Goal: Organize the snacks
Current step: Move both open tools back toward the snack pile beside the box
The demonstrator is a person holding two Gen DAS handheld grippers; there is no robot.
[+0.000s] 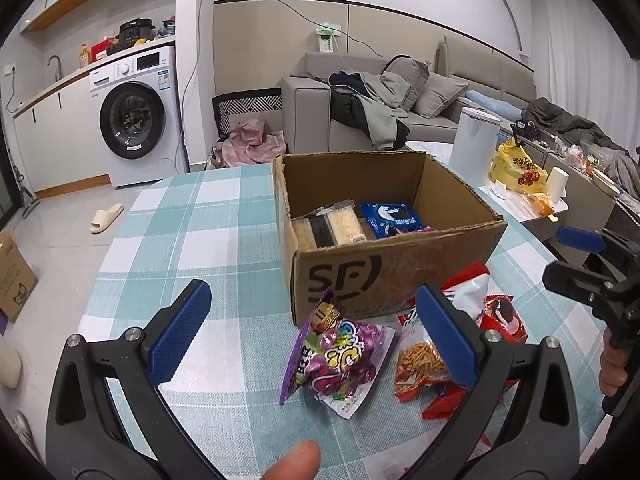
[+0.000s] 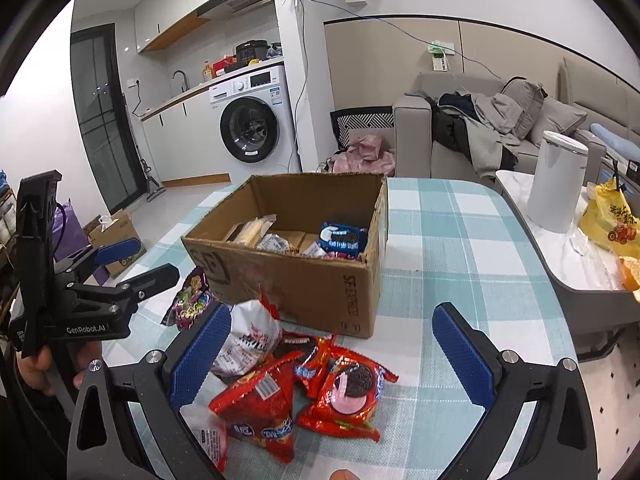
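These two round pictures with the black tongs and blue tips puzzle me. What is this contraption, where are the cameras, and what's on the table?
No robot here: a person holds a hand-operated gripper in each hand, with a wide-angle camera on each looking forward along its two fingers. One picture looks out from the left gripper, the other from the right gripper; each also catches the other gripper at its edge. Both are open and hold nothing. On the checked tablecloth stands an open cardboard box that already holds a blue cookie pack and other snacks. In front of it lie a purple candy bag, a white bag and red cookie packs, waiting to be sorted.
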